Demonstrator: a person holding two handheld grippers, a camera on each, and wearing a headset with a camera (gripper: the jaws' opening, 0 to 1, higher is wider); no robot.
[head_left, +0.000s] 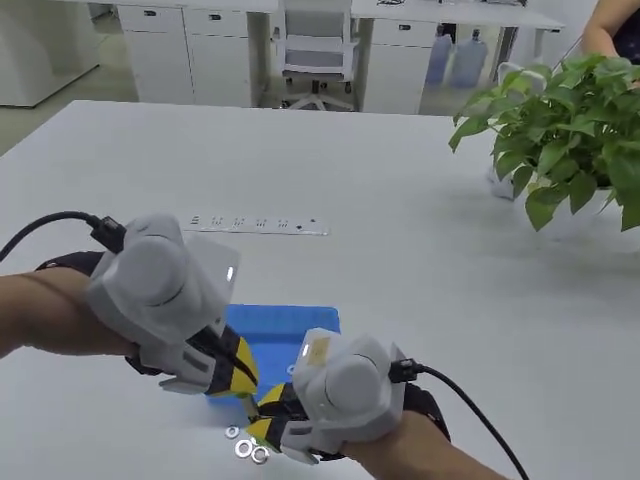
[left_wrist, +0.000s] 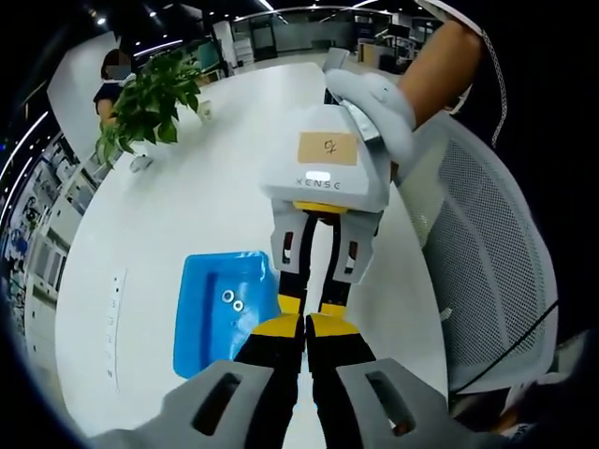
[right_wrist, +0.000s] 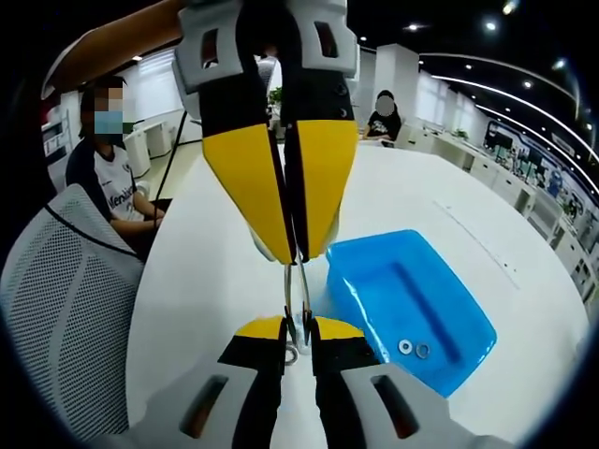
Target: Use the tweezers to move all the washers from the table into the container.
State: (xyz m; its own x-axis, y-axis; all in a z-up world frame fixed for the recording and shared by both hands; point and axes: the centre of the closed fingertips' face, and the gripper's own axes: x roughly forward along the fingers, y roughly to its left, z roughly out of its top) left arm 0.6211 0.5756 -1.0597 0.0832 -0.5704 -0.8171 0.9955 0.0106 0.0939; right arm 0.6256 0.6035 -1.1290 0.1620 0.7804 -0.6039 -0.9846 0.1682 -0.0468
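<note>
Tweezers (right_wrist: 296, 299): one pair, long axis running straight from your right gripper (right_wrist: 298, 329) to your left gripper (right_wrist: 298, 254); tip end cannot be told.
Claws: both clenched on the tweezers, one at each end.
Washers (head_left: 244, 449): three on the table (head_left: 400, 250), just beside your right gripper.
Container (head_left: 280, 328): one, blue, just beyond; two washers inside.
Surface: white tabletop.
Room: potted plant (head_left: 565, 140), then cabinets (head_left: 190, 40).

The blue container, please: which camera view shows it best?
The right gripper view: the blue container lies large and nearly whole, two washers inside. The left gripper view shows it smaller, one edge behind the right gripper. In the head view the left gripper and the right gripper cover much of it.
</note>
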